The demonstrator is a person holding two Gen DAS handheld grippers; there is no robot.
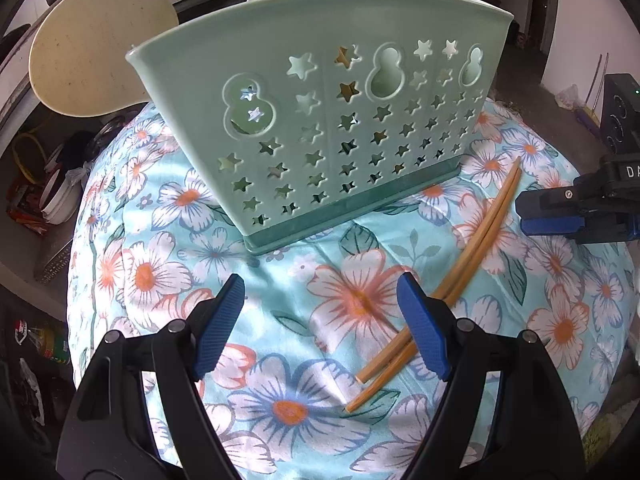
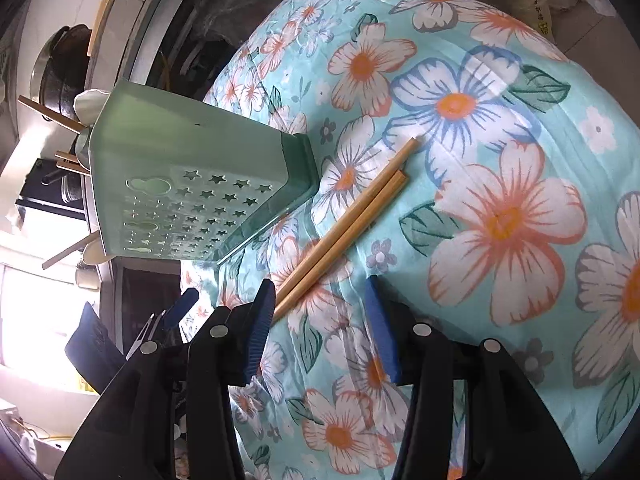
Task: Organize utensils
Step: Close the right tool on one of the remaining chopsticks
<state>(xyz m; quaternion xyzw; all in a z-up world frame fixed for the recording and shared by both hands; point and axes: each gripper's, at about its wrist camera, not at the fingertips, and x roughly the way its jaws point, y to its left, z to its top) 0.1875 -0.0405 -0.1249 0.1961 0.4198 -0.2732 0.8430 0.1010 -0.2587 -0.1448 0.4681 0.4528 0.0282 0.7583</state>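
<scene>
From the left wrist, the left gripper [image 1: 320,320] stands wide open and empty over the flowered cloth [image 1: 280,280]; the green utensil holder [image 1: 332,120] stands just beyond, a pair of chopsticks [image 1: 472,256] lies to its right, running under the right-hand finger, and pans clutter the dim floor at left. From the right wrist, the right gripper [image 2: 320,320] is half open and empty, its left finger over the chopsticks' [image 2: 348,224] near end, with the holder [image 2: 200,176] at far left holding other utensils.

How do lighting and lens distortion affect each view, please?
Left wrist view: even light, the holder sharp, the fisheye bulging the cloth into a dome with dark corners. Right wrist view: a blown-out white patch at the left edge, the chopsticks sharp, the scene bent the same way.
</scene>
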